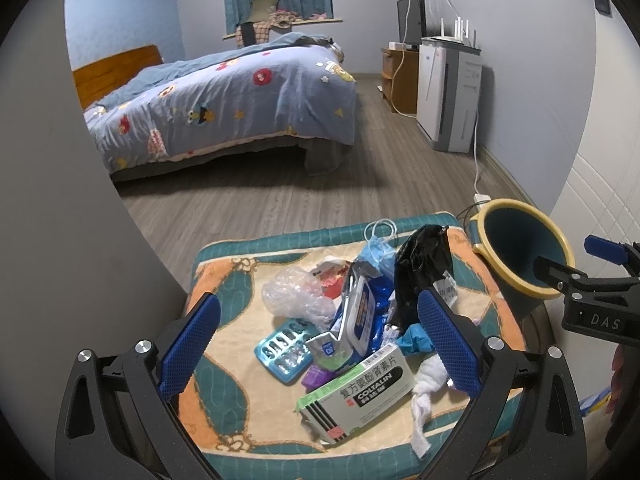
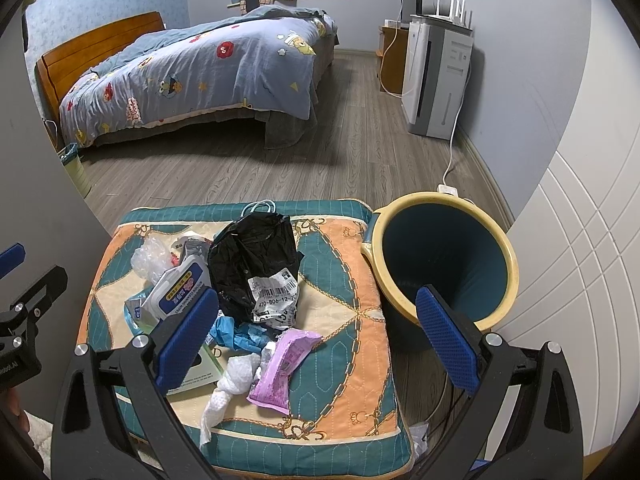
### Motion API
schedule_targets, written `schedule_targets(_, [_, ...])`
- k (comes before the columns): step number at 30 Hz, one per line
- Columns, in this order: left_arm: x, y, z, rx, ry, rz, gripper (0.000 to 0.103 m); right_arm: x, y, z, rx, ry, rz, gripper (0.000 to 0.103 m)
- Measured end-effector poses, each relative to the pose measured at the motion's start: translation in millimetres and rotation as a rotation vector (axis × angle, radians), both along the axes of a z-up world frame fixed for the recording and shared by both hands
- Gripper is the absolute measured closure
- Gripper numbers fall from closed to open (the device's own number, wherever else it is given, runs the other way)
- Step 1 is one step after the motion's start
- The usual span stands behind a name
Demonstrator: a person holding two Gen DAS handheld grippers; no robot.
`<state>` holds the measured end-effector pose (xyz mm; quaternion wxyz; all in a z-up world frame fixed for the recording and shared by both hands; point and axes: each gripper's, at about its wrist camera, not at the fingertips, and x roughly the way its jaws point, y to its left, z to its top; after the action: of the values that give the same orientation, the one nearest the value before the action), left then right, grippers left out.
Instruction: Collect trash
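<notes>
Beside the bin (image 2: 444, 268) — a cushion (image 2: 344, 280) strewn with trash (image 2: 256, 264).

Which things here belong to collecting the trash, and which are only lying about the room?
For the job: black bag, medicine box, purple wrapper, tissue, bin.
Lying about: bed, air purifier, cushion.

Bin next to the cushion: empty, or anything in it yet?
Empty as far as visible: the bin shows only bare blue inner wall and floor. All trash lies on the cushion.
</notes>
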<state>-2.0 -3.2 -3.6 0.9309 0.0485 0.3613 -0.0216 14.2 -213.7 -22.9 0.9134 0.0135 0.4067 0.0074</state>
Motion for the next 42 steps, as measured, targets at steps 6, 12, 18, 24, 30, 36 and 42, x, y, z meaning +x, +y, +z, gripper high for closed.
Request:
schedule_targets(6, [0,1,1,0.001,0.002,-0.007,0.005,0,0,0,-0.001,0.000,0.000,0.006])
schedule_targets(12, [1,0,0,0.014,0.003,0.014,0.005,0,0,0,0.000,0.001,0.000,0.006])
schedule_targets(18, [5,4,2,0.032,-0.016,0.040,0.005,0,0,0,0.000,0.002,0.000,0.006])
schedule_targets(24, [11,7,-3,0.040,0.016,0.040,0.005,-1,-2,-1,0.000,0.003,-0.005,0.006])
schedule_targets(30, [16,9,-11,0.032,0.082,0.028,0.005,2,-6,-6,0.039,0.010,-0.036,0.006])
schedule_targets(36, [35,23,-12,-0.059,0.057,-0.007,0.005,31,4,-16,-0.017,0.047,-0.033,0.006])
schedule_targets(42, [62,37,-24,-0.053,0.054,0.005,0.005,58,18,-46,0.009,0.124,-0.026,0.006])
